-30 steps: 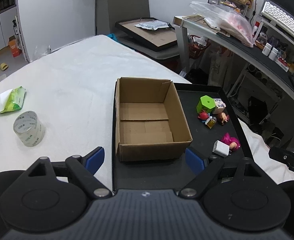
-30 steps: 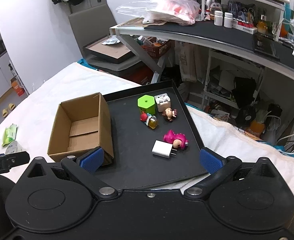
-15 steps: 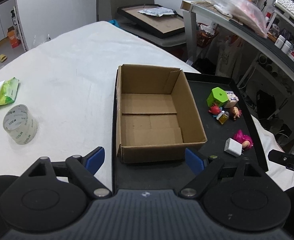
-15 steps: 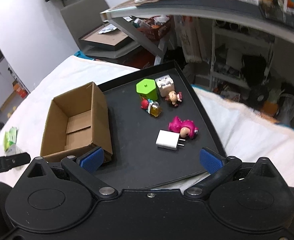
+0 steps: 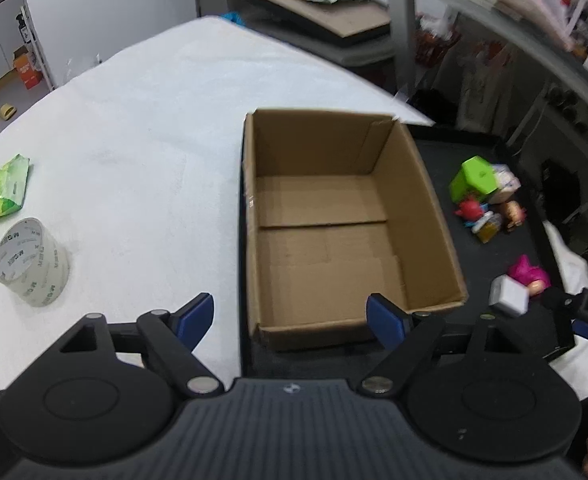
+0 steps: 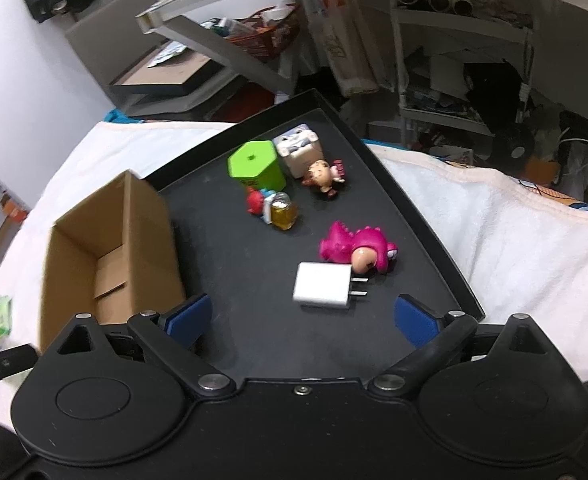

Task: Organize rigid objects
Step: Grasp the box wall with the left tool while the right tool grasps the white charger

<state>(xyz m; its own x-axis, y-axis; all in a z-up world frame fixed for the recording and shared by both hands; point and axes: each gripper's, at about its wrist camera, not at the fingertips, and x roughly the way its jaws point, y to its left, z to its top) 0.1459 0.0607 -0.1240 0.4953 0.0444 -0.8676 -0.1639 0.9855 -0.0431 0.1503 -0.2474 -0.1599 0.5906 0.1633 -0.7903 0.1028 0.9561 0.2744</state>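
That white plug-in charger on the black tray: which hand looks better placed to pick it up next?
The right gripper, probably: the white plug-in charger lies just ahead of its closing jaws, nothing between them yet. The left gripper faces the empty brown cardboard box.

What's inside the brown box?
Nothing yet. The cardboard box shows only its bare floor flaps. The strip of floor just behind its near wall is hidden. The toys still lie outside on the black tray.
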